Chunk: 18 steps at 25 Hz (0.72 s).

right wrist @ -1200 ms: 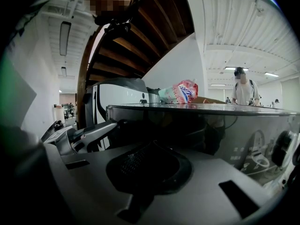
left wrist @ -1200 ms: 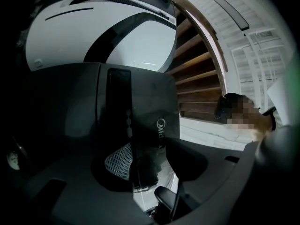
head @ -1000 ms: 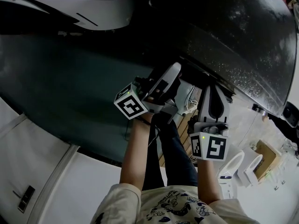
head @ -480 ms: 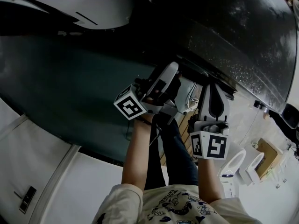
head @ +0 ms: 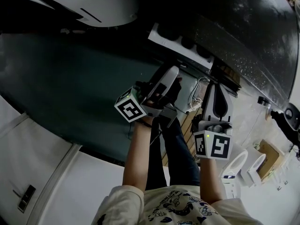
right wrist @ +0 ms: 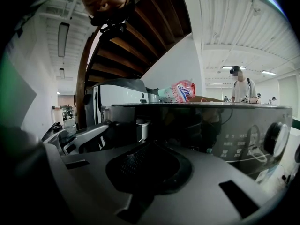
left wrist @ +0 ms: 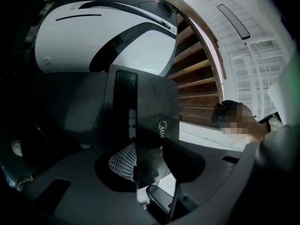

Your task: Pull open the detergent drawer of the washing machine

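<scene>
The washing machine (head: 243, 27) has a dark speckled top at the head view's upper right. Its detergent drawer (head: 180, 43) stands pulled out, showing a white tray with dark compartments. My left gripper (head: 174, 81) reaches up to the drawer's dark front panel (left wrist: 150, 121). That panel sits between the jaws, which are closing on it, with the pads (left wrist: 123, 161) against its sides. My right gripper (head: 216, 92) hangs to the right and holds nothing. Its jaws look shut, and it faces the control panel (right wrist: 243, 130). The drawer's white end (right wrist: 140, 128) also shows in the right gripper view.
A large white rounded appliance (head: 93, 8) sits left of the machine. Wooden stairs (left wrist: 197, 78) rise behind it. A colourful bag (right wrist: 180, 90) lies on the machine's top. A person (right wrist: 241, 86) stands far behind. White shapes (head: 239, 165) and a cardboard box (head: 267, 156) lie on the floor at lower right.
The white drawer tray has slid out of the machine and now shows above my left gripper. The right gripper has stayed put.
</scene>
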Available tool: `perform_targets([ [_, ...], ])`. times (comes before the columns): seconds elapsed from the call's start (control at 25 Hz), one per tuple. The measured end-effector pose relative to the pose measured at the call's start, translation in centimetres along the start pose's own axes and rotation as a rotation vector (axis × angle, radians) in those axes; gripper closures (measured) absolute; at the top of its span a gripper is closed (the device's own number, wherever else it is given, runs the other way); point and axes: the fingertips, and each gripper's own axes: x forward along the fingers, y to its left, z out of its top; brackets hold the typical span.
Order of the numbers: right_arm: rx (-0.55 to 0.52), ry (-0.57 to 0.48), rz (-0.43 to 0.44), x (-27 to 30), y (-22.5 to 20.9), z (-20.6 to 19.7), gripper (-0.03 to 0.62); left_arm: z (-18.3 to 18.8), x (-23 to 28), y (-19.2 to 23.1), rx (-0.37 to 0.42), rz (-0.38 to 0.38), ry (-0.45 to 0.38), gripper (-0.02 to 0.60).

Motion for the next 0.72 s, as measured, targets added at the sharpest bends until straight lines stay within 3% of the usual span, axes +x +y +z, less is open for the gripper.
perform_targets([
  [0.72, -0.012, -0.007, -0.010, -3.3, 3.1, -0.9, 0.574, -1.1, -5.3, -2.5, -0.004, 0.001, 0.041, 0.408],
])
